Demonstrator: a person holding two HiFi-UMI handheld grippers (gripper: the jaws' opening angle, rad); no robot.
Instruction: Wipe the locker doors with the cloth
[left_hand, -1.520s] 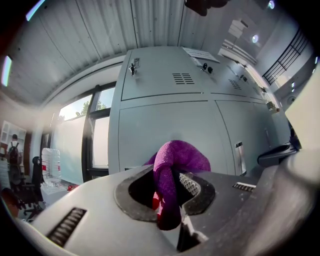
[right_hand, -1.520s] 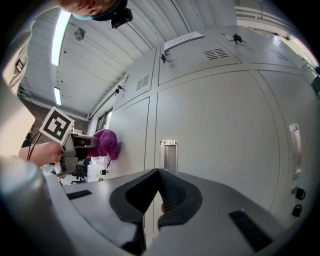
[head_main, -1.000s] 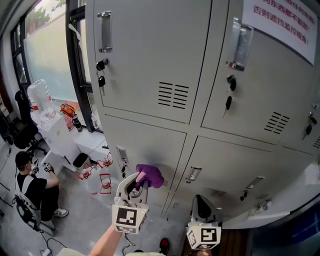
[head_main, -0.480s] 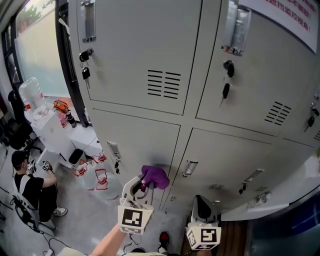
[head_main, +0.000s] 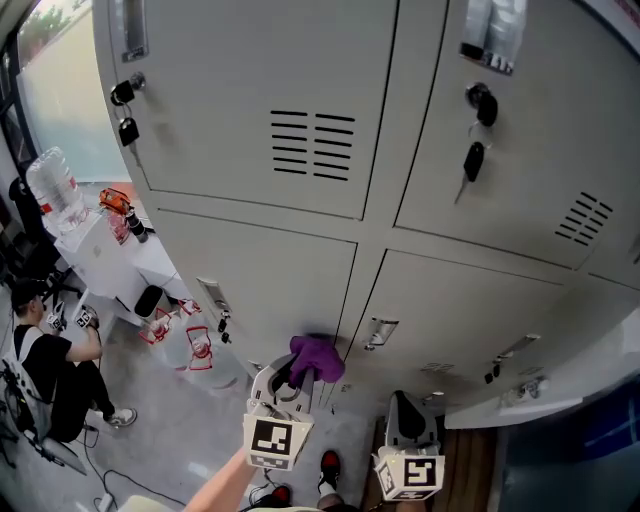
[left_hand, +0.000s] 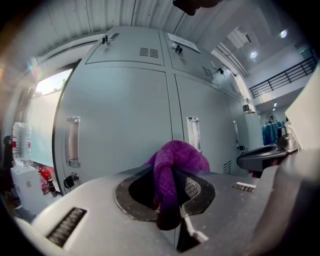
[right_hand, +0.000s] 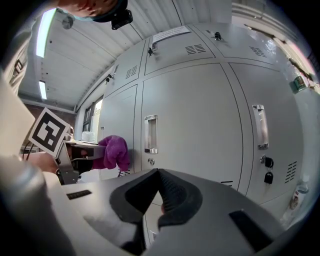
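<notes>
A purple cloth (head_main: 318, 358) is bunched in my left gripper (head_main: 292, 376), whose jaws are shut on it. It presses against the grey lower locker door (head_main: 270, 285) near the seam between two doors. In the left gripper view the cloth (left_hand: 172, 172) fills the jaws in front of the locker doors (left_hand: 120, 125). My right gripper (head_main: 405, 425) hangs low beside it with its jaws shut on nothing. The right gripper view shows the cloth (right_hand: 112, 152) and the left gripper (right_hand: 82, 157) off to its left, and the lockers (right_hand: 200, 120) ahead.
Upper lockers carry vents (head_main: 312, 145) and hanging keys (head_main: 474, 160). Door handles (head_main: 380, 333) sit on the lower doors. At left are a water bottle (head_main: 52, 190) on a white stand, red items on the floor, and a seated person (head_main: 45, 355).
The left gripper and the cloth have slid down and a little right along the lower locker door. The head view has dropped lower with them. The right gripper has kept its place.
</notes>
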